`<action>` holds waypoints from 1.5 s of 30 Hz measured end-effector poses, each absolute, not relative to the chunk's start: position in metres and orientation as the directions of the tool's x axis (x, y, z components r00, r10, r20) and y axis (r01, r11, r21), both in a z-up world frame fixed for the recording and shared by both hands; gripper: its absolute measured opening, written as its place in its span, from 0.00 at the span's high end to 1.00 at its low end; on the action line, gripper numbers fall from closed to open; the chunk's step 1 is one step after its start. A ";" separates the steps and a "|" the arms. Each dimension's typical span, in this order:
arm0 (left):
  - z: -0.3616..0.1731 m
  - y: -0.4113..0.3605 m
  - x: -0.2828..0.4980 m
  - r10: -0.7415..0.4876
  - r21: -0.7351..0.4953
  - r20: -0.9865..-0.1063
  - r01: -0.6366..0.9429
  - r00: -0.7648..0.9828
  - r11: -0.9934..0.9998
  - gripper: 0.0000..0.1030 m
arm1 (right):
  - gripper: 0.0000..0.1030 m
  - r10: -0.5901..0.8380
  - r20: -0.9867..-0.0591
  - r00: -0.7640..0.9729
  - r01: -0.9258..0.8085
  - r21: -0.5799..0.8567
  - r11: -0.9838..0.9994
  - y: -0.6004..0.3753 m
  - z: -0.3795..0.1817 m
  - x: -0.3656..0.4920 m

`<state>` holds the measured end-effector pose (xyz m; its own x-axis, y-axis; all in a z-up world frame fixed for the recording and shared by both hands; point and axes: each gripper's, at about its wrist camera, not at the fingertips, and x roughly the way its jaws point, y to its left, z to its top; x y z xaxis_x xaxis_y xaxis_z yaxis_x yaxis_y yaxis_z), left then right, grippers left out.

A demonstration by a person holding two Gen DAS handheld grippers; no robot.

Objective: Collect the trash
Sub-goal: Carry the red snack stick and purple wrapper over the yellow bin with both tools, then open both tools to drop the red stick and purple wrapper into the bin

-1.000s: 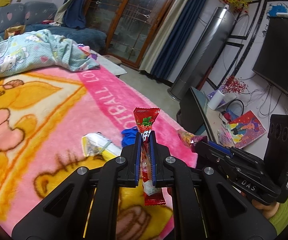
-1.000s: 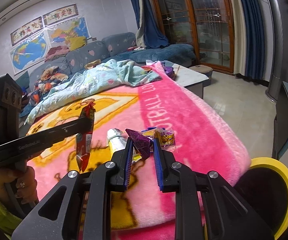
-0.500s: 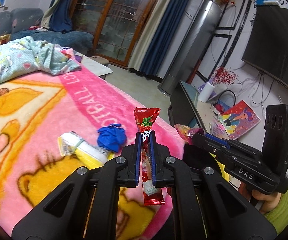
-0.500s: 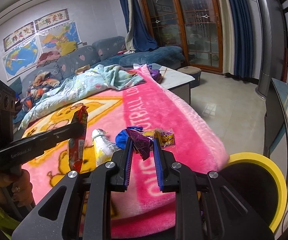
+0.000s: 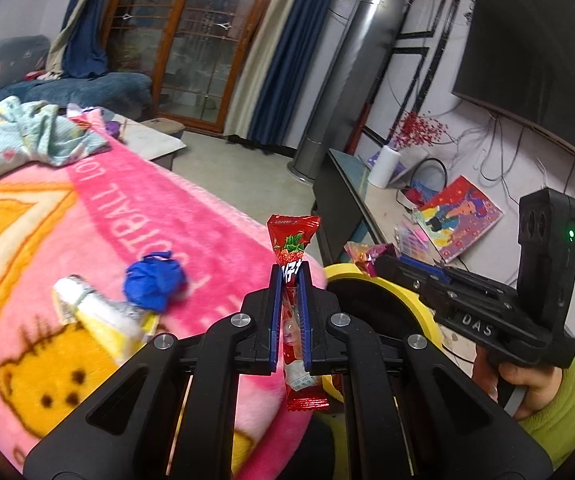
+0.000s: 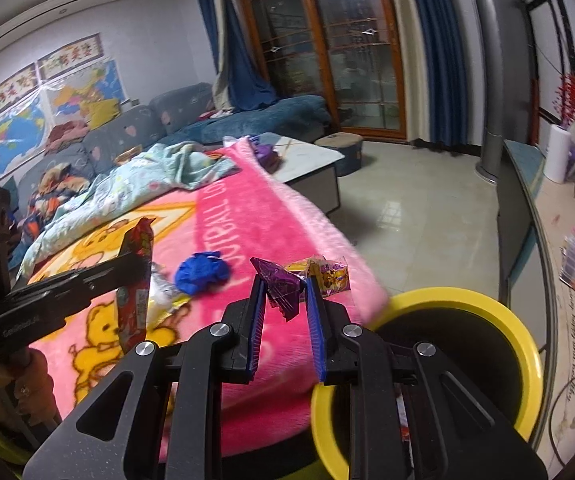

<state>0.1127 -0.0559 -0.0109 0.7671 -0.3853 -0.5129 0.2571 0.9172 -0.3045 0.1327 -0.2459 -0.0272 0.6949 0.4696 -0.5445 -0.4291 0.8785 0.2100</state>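
Observation:
My left gripper (image 5: 290,276) is shut on a long red snack wrapper (image 5: 292,248), held upright above the edge of the pink blanket (image 5: 135,208). My right gripper (image 6: 283,284) is shut on a purple and yellow wrapper (image 6: 283,286) and sits over the near rim of the yellow-rimmed black trash bin (image 6: 499,320). In the left wrist view the right gripper (image 5: 371,258) reaches over that bin (image 5: 423,312). A crumpled blue ball (image 5: 153,280) and a white and yellow wrapper (image 5: 95,316) lie on the blanket.
A light blue quilt (image 6: 127,192) is heaped at the far end of the blanket. A low TV bench (image 6: 527,208) with a paper roll and books runs along the right. A grey tower unit (image 5: 351,80) stands by the curtains. Tiled floor lies between.
Both grippers have swung right, off the blanket's middle toward the yellow bin. The bin has come into the left view. Each wrapper stays gripped.

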 end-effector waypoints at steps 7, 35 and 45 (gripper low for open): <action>-0.020 -0.091 0.117 -0.416 -0.275 -0.524 0.315 0.743 0.909 0.96 | 0.81 0.421 -0.531 0.735 -0.353 0.230 0.907 -0.284 -0.025 0.139; -0.066 -0.197 0.150 -0.520 -0.227 -0.585 0.489 0.622 0.842 0.96 | 0.81 0.352 -0.604 0.715 -0.117 0.393 0.912 -0.385 -0.067 0.159; -0.088 -0.212 0.170 -0.501 -0.225 -0.635 0.480 0.588 0.848 0.59 | 0.78 0.378 -0.627 0.681 -0.070 0.458 0.886 -0.399 -0.084 0.168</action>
<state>0.1701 -0.2121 -0.0877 0.5878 -0.5012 -0.6350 0.4798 0.8480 -0.2252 0.1679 -0.3989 -0.0835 0.6811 0.3781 -0.6271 -0.0699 0.8860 0.4583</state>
